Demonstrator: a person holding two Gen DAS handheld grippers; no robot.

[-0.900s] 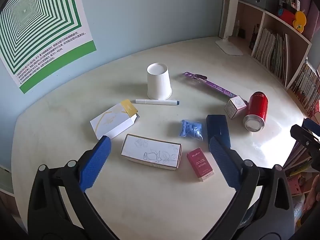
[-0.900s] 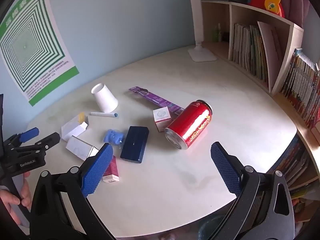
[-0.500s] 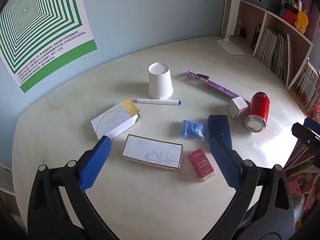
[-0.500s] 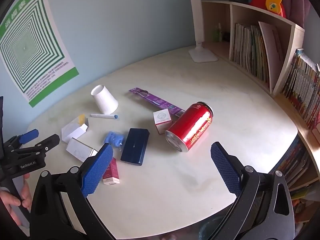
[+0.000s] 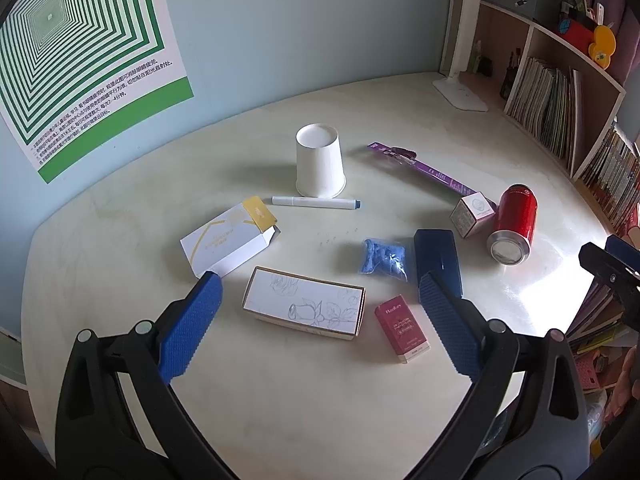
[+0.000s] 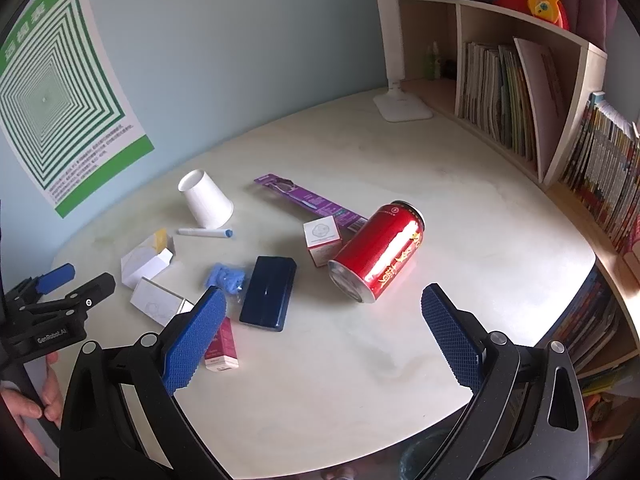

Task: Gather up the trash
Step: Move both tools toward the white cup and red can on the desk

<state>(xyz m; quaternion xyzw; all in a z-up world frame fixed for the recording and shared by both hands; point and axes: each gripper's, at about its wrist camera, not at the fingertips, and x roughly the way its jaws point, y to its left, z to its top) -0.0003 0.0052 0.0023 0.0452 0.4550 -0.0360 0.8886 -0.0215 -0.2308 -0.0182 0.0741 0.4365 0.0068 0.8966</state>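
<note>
two grippers held above the near edge of the pale round worktop (image 5: 400,120), nothing picked up yet; looks like the opening step, choosing a first piece of trash. left gripper (image 5: 316,324) with blue fingers (image 5: 190,326) spread wide and empty, aimed at the long white carton printed with a rose drawing (image 5: 304,307) near the near edge. right gripper (image 6: 320,336) likewise spread wide and empty, facing the red drink can lying on its side (image 6: 378,251) toward the right edge.

scattered over the middle of the worktop: upturned white paper cup (image 5: 320,166), white marker pen with blue cap (image 5: 316,202) just in front of it, open white-and-gold carton (image 5: 230,240) toward the left edge, crumpled blue wrapper (image 5: 383,258) beside a dark blue glossy case (image 5: 438,264), small crimson box (image 5: 402,329) near the near edge, small white cube box (image 5: 473,215) touching or almost touching the can, long purple toothbrush pack (image 5: 424,168) behind it. no bin clearly seen; a dim round shape below the near edge in the right wrist view, too murky to name.

next move, probably: lower one gripper over its nearest item, straddle it across the narrow side, close firmly. can likely to roll if nudged, so approach square across its body. worth leaving pen and dark case, possibly not trash.
</note>
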